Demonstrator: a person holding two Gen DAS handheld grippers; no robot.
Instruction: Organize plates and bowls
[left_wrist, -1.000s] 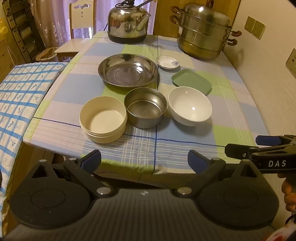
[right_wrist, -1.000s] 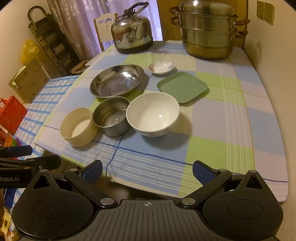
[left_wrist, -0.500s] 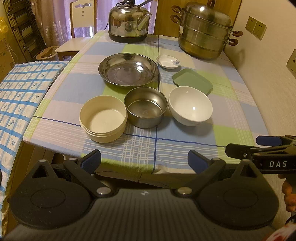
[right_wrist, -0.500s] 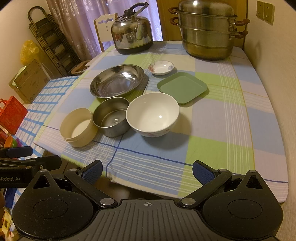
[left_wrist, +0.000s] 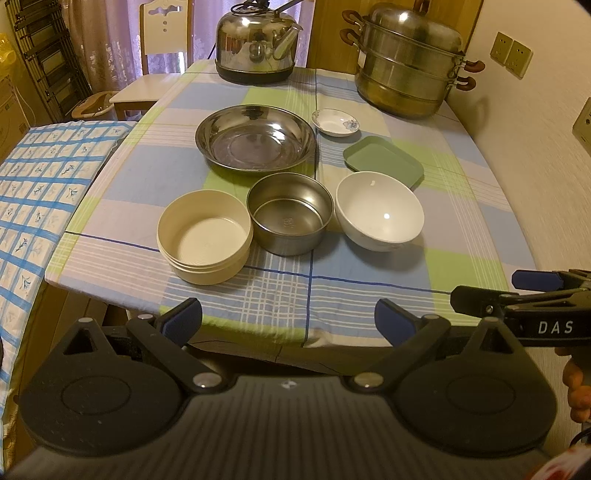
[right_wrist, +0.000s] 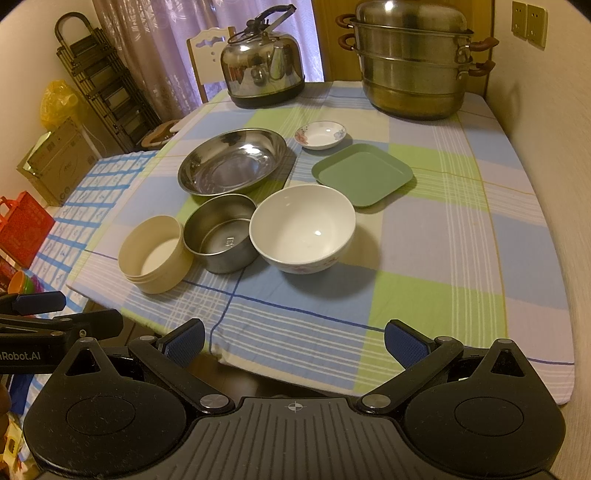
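Outward from both tools, the fingers stand released and grasp nothing: the left gripper (left_wrist: 288, 315) and right gripper (right_wrist: 293, 341) hang just off the desk's (right_wrist: 443, 258) near edge. Nearest that edge sit a cream bowl (left_wrist: 205, 236), steel bowl (left_wrist: 290, 218) and white bowl (right_wrist: 302, 232) in a tight row. Behind lie a steel plate (left_wrist: 256, 138), green plate (right_wrist: 362, 177) and small saucer (right_wrist: 320, 134). Bare cloth lies to the right.

On your table: three bowls, namely one cream bowl (left_wrist: 205, 236), one steel bowl (left_wrist: 290, 213), one white bowl (left_wrist: 379, 216). Three plates: one steel plate (left_wrist: 255, 137), one green plate (left_wrist: 383, 162), one small saucer (left_wrist: 335, 122). One kettle (left_wrist: 255, 48), one steamer pot (left_wrist: 408, 64).
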